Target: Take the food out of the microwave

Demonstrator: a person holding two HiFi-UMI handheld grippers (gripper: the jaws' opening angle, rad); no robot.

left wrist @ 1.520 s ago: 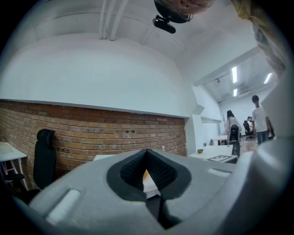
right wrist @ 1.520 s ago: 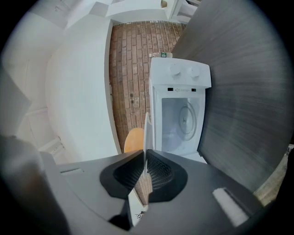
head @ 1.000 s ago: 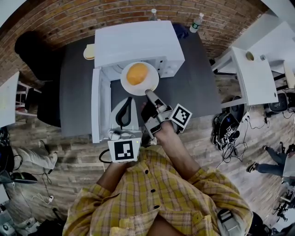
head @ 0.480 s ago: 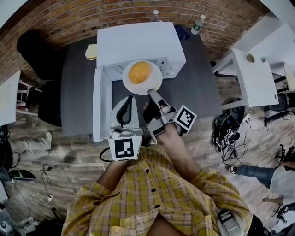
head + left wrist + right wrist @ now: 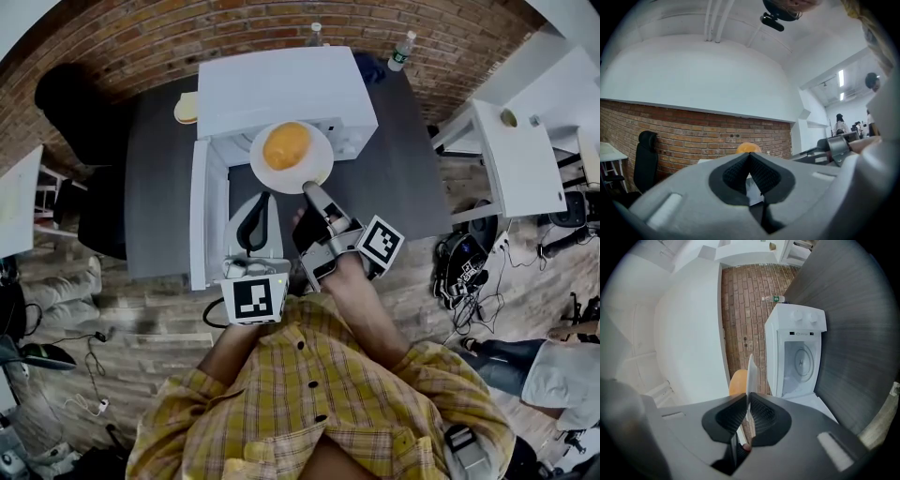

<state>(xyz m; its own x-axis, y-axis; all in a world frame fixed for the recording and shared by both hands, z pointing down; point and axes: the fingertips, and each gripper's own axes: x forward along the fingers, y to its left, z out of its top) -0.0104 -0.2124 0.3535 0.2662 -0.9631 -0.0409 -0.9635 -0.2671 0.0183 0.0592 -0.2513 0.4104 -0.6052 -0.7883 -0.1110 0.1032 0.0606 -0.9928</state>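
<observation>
Plate (image 5: 320, 170) raised slightly | white, round | food (image 5: 287, 145) orange, perhaps a bun

Your food (image 5: 286, 145) is a rounded orange-yellow mound sitting in the middle of a round white plate (image 5: 319, 167). The plate is out of the white microwave (image 5: 281, 89) and hangs level in the air in front of its opening, with the near rim pinched in your right claw (image 5: 307, 188). In the right gripper view the plate shows edge-on as a thin white line between the pads, with the orange mound bulging to one side. The microwave stands on the dark grey surface (image 5: 155, 187), its door (image 5: 208, 211) swung wide open to your left, and its white cavity shows a round turntable (image 5: 804, 362).
</observation>
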